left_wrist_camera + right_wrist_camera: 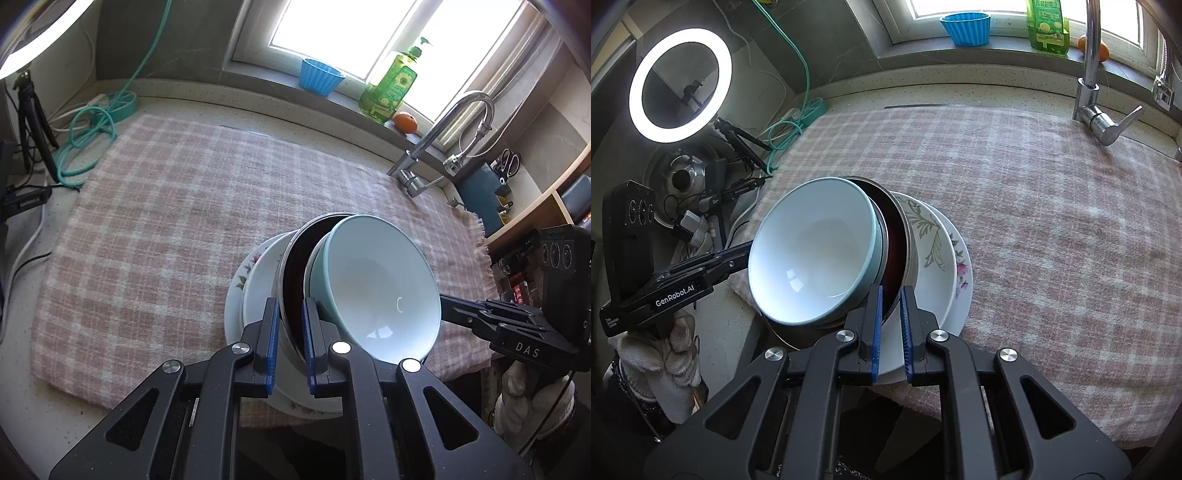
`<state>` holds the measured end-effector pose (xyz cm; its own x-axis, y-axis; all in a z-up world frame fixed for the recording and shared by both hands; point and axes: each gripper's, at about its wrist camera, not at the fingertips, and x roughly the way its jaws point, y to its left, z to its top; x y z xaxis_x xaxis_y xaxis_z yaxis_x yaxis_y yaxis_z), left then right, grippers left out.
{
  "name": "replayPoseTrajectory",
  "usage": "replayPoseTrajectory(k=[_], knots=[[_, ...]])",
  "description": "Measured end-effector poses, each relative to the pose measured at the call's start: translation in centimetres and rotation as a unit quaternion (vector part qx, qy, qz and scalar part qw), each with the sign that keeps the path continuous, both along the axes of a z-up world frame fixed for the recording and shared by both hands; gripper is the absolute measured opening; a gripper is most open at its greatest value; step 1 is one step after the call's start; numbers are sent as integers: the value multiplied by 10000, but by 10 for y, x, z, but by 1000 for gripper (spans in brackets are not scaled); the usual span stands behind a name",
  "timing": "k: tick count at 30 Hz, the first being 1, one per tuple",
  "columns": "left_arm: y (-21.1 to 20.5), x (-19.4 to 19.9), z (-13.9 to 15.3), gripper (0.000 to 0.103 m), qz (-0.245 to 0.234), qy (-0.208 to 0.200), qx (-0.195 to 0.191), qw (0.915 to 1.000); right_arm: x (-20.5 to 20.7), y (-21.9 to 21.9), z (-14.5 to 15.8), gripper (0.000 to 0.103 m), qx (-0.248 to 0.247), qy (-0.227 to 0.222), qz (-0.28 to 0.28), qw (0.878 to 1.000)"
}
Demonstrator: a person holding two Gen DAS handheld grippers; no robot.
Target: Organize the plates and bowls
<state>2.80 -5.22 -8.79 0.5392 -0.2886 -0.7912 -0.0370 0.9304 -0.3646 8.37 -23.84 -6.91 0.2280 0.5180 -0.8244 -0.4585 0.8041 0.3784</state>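
The left gripper (290, 314) and right gripper (891, 301) each pinch the rim of a dark metal bowl (293, 266) holding a tilted pale blue bowl (380, 284), over flowered plates (938, 251) on a pink checked cloth (166, 206). Gloved hands point both steeply down. Beyond: tap (443, 140), windowsill, blue cup (319, 77), green bottle (391, 88).

I see a pink plaid cloth (166, 206) covering the counter. On the window sill: blue ribbed cup (320, 76), green soap bottle (390, 88), an orange (405, 122) beside it. Chrome faucet (443, 136) at the cloth's far edge. Teal hose (94, 136) coiled near a lit ring light (679, 90) on its tripod (31, 122). Scissors (509, 162) in a holder.
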Motion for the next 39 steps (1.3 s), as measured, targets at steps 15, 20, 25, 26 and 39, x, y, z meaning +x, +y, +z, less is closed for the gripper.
replayPoseTrajectory(k=[15,20,25,26,39], knots=[[7,-13,18,17,-5,-253,181,9995,-9,-6,25,46,-36,-389,-123,9992],[1,-22,31,32,-109,-394,490,9980,-17,-11,39,63,-199,-688,-146,9973],[-11,-33,50,77,-154,-699,935,9930,-30,-11,56,87,-326,-1080,-51,9936],[-14,-35,53,78,-179,-737,1031,9918,-32,-11,59,89,-345,-1158,-48,9927],[-22,-45,64,82,-61,-859,1180,9893,-37,-23,68,96,-219,-1178,-375,9921]])
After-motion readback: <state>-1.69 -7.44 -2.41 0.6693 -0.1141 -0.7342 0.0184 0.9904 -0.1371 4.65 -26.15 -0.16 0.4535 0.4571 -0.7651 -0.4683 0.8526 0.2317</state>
